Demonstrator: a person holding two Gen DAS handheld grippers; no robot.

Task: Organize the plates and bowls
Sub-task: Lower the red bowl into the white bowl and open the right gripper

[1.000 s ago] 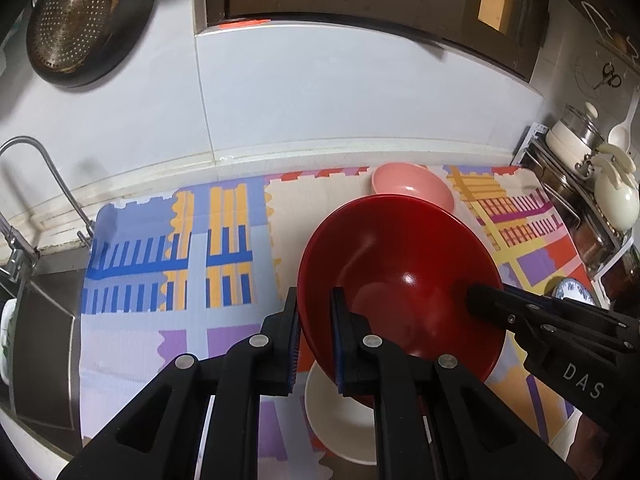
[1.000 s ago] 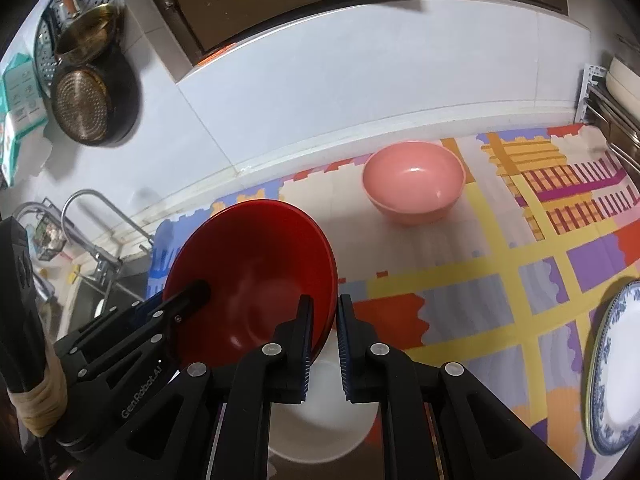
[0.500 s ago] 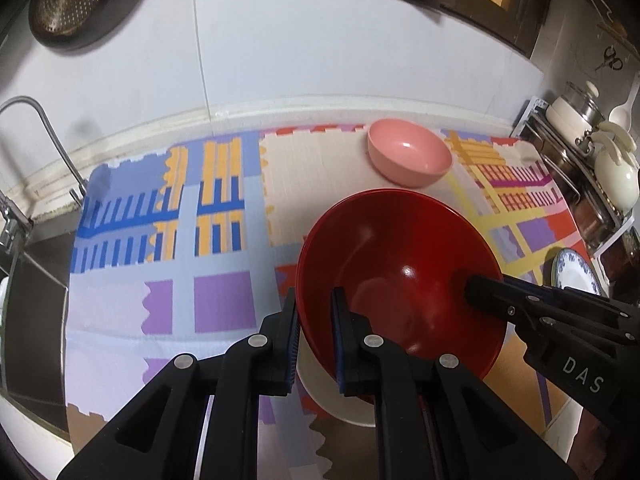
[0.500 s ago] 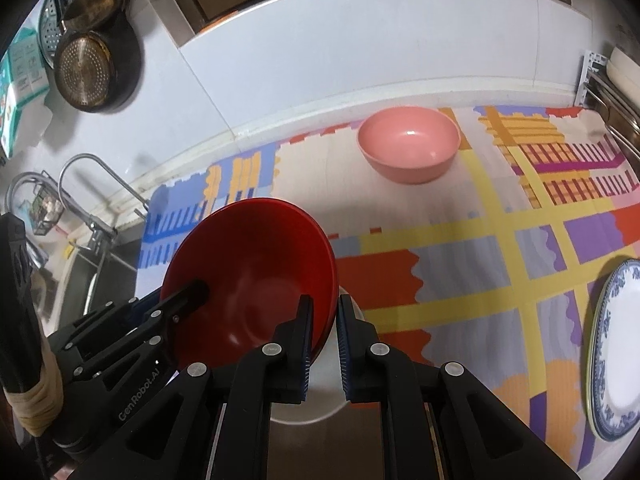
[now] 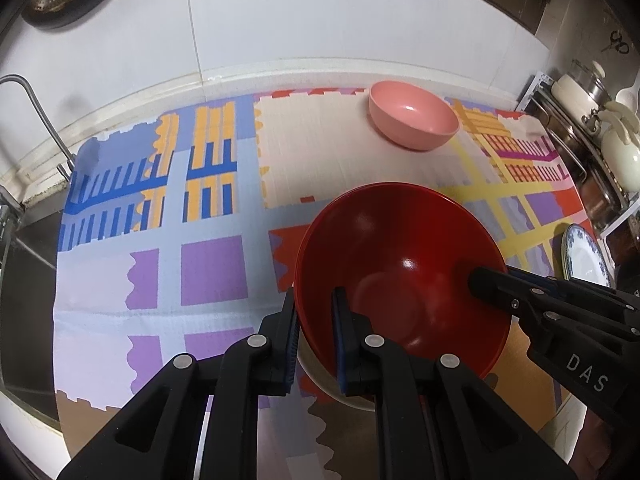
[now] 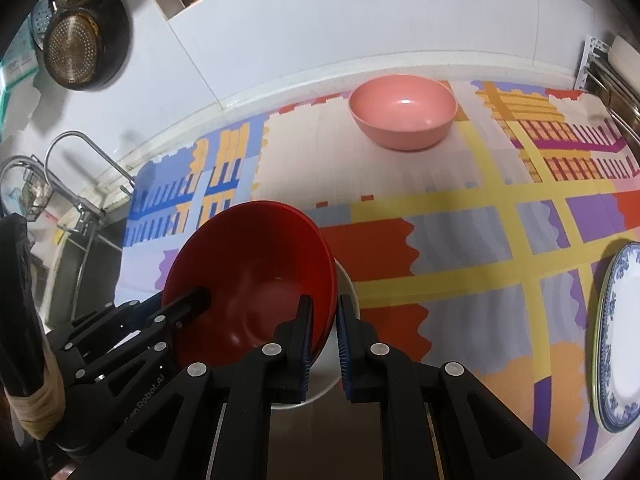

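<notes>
Your left claw [image 5: 314, 332] and right claw [image 6: 322, 330] both point steeply downward, each clamped on an opposite rim of one red bowl [image 5: 400, 276].

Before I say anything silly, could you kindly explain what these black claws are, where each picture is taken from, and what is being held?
There is no robot: a person holds a hand-held two-finger gripper in each hand, each with a wide-angle camera looking along its fingers. One picture is from the left gripper, the other from the right gripper. Both are shut on opposite rims of a red bowl, held just above a white bowl. All this is over a colourful patterned mat on a kitchen counter. Further back sits a pink bowl; a blue-rimmed plate lies to the right, a sink to the left.
</notes>
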